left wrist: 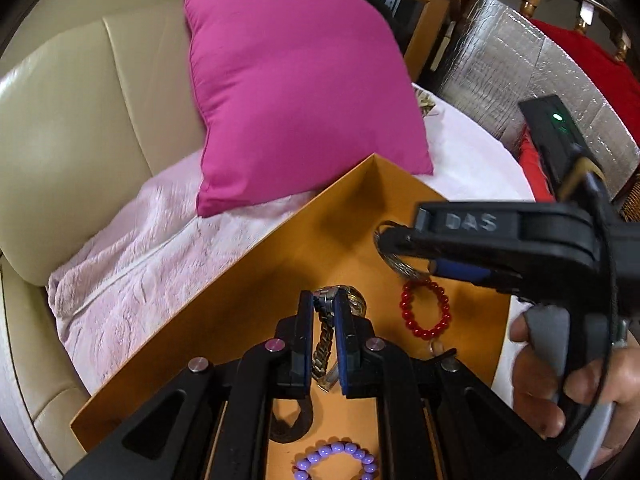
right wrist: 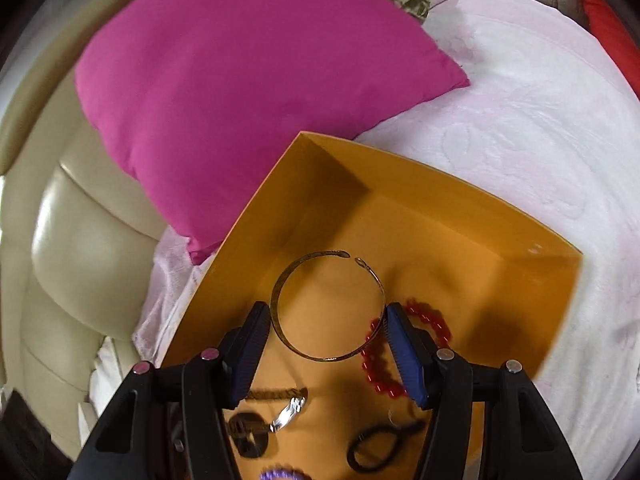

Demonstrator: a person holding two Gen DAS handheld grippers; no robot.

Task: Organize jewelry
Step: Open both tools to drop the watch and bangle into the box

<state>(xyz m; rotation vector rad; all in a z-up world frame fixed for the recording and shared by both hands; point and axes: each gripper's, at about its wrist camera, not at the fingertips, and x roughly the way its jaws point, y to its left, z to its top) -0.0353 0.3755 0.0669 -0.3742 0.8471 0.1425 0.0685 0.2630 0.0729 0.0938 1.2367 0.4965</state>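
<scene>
An orange tray (left wrist: 280, 264) (right wrist: 460, 216) lies on a pink blanket. My left gripper (left wrist: 324, 320) is shut on a metal watch (left wrist: 326, 336), pinching its band above the tray floor. My right gripper (right wrist: 328, 332) (left wrist: 394, 246) is shut on a gold open bangle (right wrist: 324, 304), its pads pressing the ring's two sides above the tray. A red bead bracelet (left wrist: 426, 310) (right wrist: 400, 344), a purple bead bracelet (left wrist: 336, 460) and a dark hair tie (right wrist: 380, 446) lie on the tray floor.
A magenta pillow (left wrist: 296, 80) (right wrist: 224, 92) leans against a cream leather sofa (left wrist: 80, 120) just behind the tray. The pink blanket (right wrist: 520, 120) spreads to the right. A silver quilted cover and red cloth (left wrist: 580, 60) sit at the far right.
</scene>
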